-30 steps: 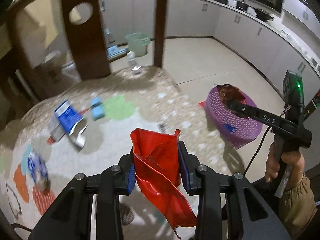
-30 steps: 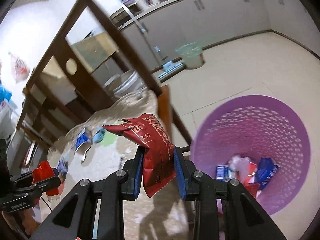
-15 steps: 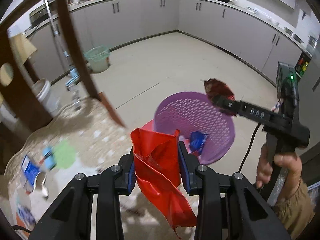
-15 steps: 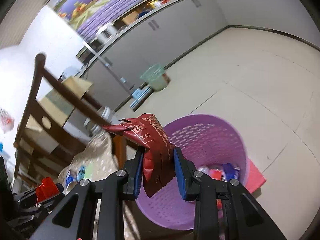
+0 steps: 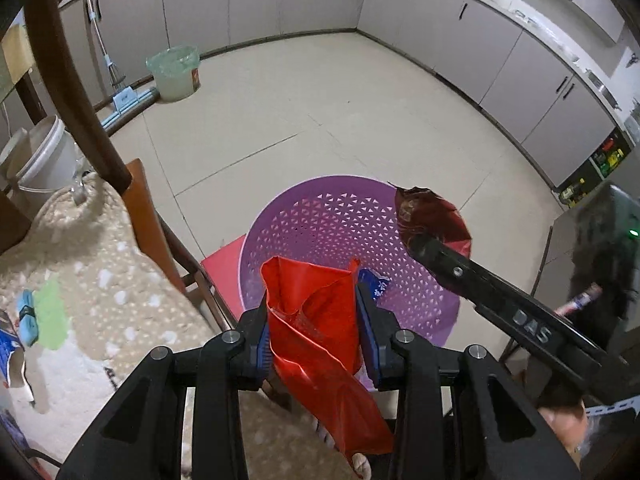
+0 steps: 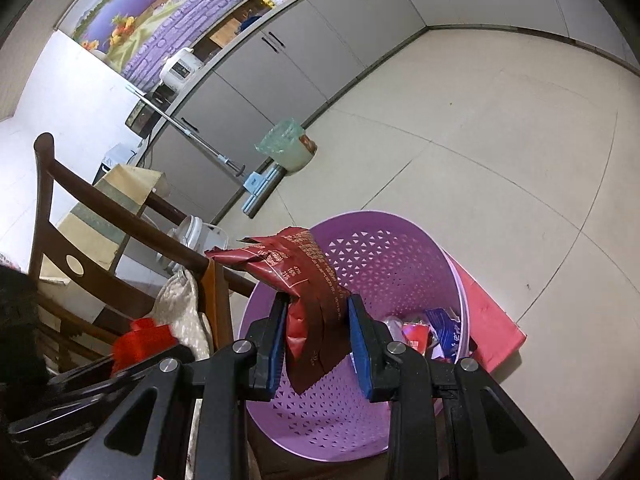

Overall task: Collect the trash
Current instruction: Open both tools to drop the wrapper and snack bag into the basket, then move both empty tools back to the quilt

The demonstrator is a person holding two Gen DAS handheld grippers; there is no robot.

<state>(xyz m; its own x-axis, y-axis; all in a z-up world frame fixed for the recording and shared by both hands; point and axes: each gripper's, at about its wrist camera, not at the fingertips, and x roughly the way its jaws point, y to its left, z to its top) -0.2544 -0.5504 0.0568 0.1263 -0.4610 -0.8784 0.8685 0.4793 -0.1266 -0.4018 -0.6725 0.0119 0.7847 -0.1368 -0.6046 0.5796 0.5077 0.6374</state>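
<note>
a: both grippers have swung off the bench and now hang over the purple basket (image 5: 328,220) on the floor. a second ago the left wrist view was mostly the patterned cloth (image 5: 92,280) with scattered packets; now the basket fills its centre.

b: what are they carrying?

a: the left gripper (image 5: 316,320) is closed on a bright red wrapper (image 5: 316,320), pads pressing both sides, the tail hanging below the fingers. the right gripper (image 6: 316,328) is clamped nearly shut on a dark red snack packet (image 6: 308,280), with its top flopped over to the left.

b: so the grips haven't changed?

a: no, same hold in every frame. only the position differs: the right one was beside the basket earlier, with the bench edge still under it. now its packet sits over the basket's mouth.

b: meaning?

a: i'd judge the carry is about done and release comes next. the basket already holds several wrappers (image 6: 432,328) at the bottom. a blue packet (image 5: 8,356) and other bits stay on the cloth, so more trips are likely.
</note>
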